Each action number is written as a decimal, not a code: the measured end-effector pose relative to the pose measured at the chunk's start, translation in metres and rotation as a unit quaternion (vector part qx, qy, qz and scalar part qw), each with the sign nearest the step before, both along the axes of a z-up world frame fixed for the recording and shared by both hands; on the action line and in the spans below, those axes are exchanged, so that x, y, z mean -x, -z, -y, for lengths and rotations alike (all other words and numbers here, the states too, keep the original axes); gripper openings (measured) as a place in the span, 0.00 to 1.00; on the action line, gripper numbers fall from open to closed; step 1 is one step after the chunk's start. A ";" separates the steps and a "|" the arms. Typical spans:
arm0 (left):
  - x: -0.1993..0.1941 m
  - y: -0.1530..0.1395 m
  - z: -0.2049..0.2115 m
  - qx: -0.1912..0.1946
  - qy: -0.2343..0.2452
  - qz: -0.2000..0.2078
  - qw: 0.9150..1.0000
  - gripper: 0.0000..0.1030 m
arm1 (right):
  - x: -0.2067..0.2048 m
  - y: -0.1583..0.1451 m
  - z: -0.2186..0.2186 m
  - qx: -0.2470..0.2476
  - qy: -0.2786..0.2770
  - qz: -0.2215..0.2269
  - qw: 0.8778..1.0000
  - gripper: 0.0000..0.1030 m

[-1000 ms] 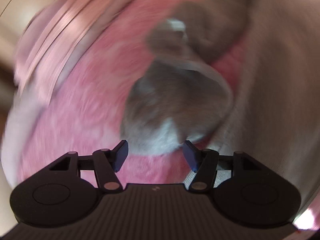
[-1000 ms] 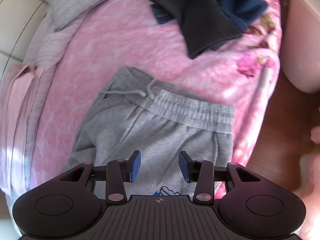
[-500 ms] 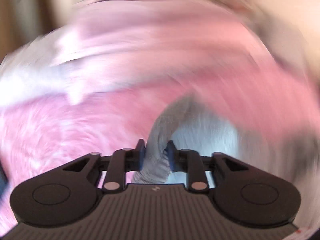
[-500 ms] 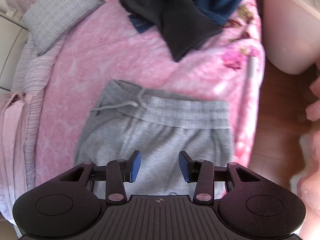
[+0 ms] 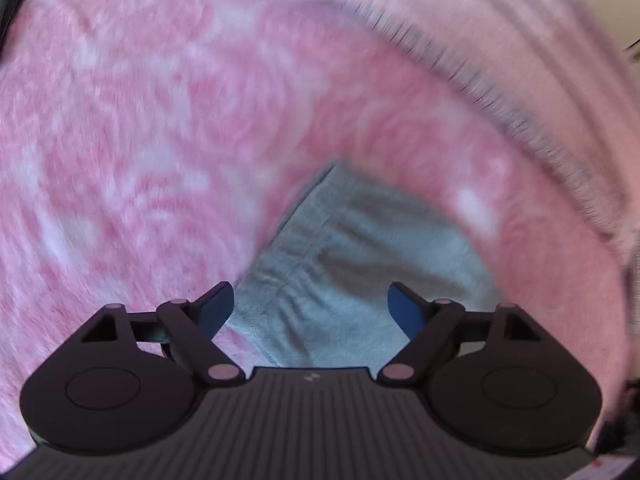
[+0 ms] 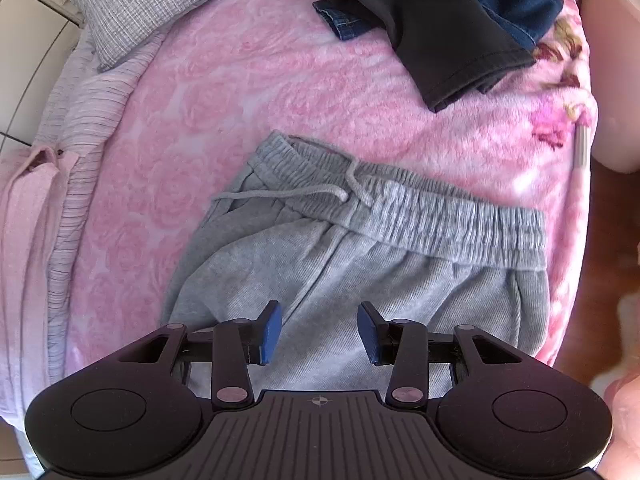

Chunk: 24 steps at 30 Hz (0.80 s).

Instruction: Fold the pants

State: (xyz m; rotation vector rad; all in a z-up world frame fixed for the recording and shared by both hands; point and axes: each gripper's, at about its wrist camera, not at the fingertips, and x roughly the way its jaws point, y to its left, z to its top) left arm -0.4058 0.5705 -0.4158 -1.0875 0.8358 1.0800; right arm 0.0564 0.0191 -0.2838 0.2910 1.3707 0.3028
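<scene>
One fold at most seems made: grey pants [image 6: 360,264] lie on the pink bed [image 6: 248,80], waistband far, with further folds remaining; left tool [image 5: 310,308] is opening, empty, above a cuff; right tool [image 6: 318,332] hovers parted, gripping nothing.

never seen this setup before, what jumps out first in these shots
The grey sweatpants lie spread in the middle of the pink blanket, waistband and drawstring towards the far side. A heap of dark clothes sits at the far edge, with a grey pillow at the far left. The left claw is opening over grey fabric, gripping nothing.
</scene>
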 end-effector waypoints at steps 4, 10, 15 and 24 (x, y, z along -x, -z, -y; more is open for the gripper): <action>-0.022 0.023 0.005 -0.035 0.034 -0.090 0.995 0.57 | -0.007 -0.004 -0.003 0.005 0.000 0.009 1.000 0.38; -0.029 -0.018 0.019 -0.152 0.114 -0.115 0.975 0.22 | -0.006 -0.010 -0.009 0.009 -0.001 0.025 1.000 0.38; 0.021 -0.076 0.019 -0.246 0.089 -0.146 0.954 0.22 | -0.001 -0.024 -0.022 -0.015 -0.029 0.054 0.998 0.38; 0.071 -0.013 0.049 -0.130 0.045 -0.241 0.961 0.44 | -0.031 -0.005 -0.061 -0.006 -0.162 0.112 0.980 0.38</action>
